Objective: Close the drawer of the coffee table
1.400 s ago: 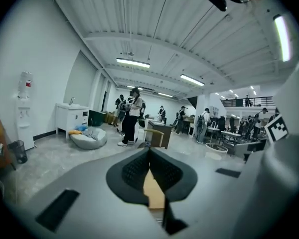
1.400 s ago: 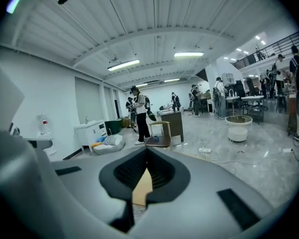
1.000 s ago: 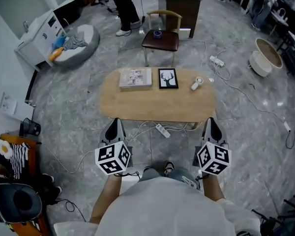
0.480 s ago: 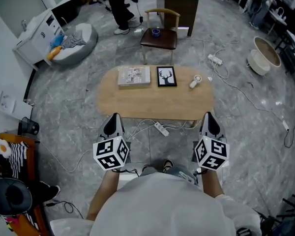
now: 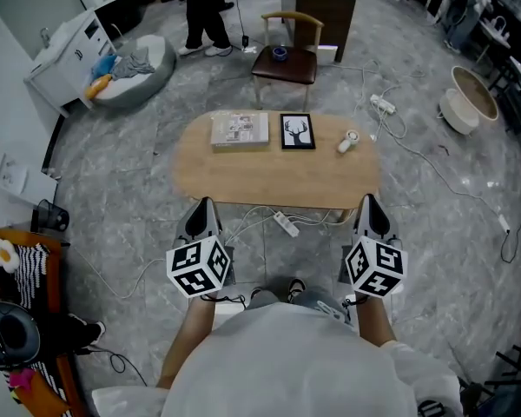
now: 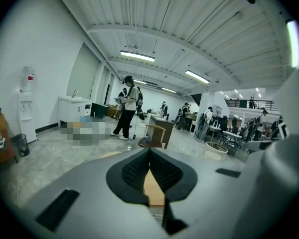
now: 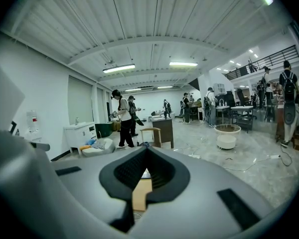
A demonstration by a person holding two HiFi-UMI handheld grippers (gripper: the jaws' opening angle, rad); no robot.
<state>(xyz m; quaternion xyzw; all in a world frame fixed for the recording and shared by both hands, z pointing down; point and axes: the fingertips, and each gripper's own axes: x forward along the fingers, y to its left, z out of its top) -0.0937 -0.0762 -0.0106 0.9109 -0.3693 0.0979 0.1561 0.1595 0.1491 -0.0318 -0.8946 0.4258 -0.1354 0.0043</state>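
Note:
The oval wooden coffee table (image 5: 278, 181) stands just ahead of me in the head view. No pulled-out drawer shows from above on its near side. My left gripper (image 5: 203, 207) hovers short of the table's near left edge, jaws shut and empty. My right gripper (image 5: 370, 203) is level with it at the near right edge, also shut and empty. In the left gripper view the left gripper (image 6: 149, 152) has its pads pressed together, with a strip of tabletop (image 6: 153, 189) below them. The right gripper view shows the right gripper (image 7: 146, 152) the same way, with tabletop (image 7: 139, 195) below.
On the table lie a magazine (image 5: 240, 131), a framed deer picture (image 5: 297, 133) and a small white object (image 5: 348, 142). A power strip (image 5: 286, 224) and cables lie on the floor beneath. Beyond the table are a chair (image 5: 286, 59), a dark cabinet (image 5: 319, 3), a standing person (image 5: 204, 11) and a beanbag (image 5: 135, 66).
The person at the far end has stepped to the left. Both grippers stay where they were, still shut.

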